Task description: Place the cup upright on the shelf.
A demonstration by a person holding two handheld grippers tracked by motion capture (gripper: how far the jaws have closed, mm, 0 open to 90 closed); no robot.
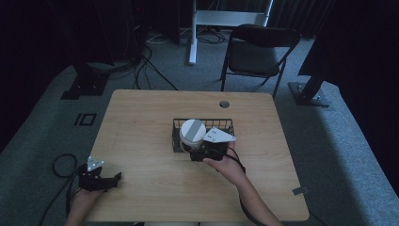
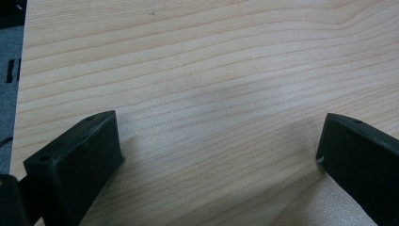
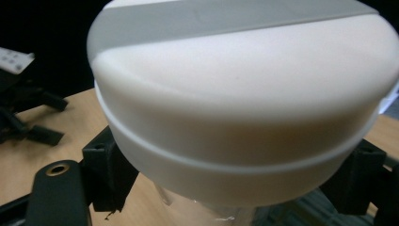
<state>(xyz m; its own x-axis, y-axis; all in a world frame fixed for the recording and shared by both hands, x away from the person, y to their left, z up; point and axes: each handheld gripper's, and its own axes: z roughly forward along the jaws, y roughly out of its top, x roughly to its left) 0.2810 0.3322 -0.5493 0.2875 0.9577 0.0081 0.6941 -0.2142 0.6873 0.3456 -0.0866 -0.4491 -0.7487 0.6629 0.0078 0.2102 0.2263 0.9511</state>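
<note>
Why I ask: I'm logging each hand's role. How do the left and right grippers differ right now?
The left gripper is open with nothing between its jaws; the right gripper is shut on the white-lidded jar. The left sits near the table corner; the right is at the wire basket. Both are black and hand-held.

Left gripper point(image 1: 115, 178): I see a black body, chunky square-ended jaws with small screw holes, and a grey three-cornered plate on top dotted with holes.
Right gripper point(image 1: 194, 151): I see black too, under a larger pale grey plate.
Cables: black; mine on the left loops off the edge.
Arms: I see bare forearms, no sleeves in sight.
</note>
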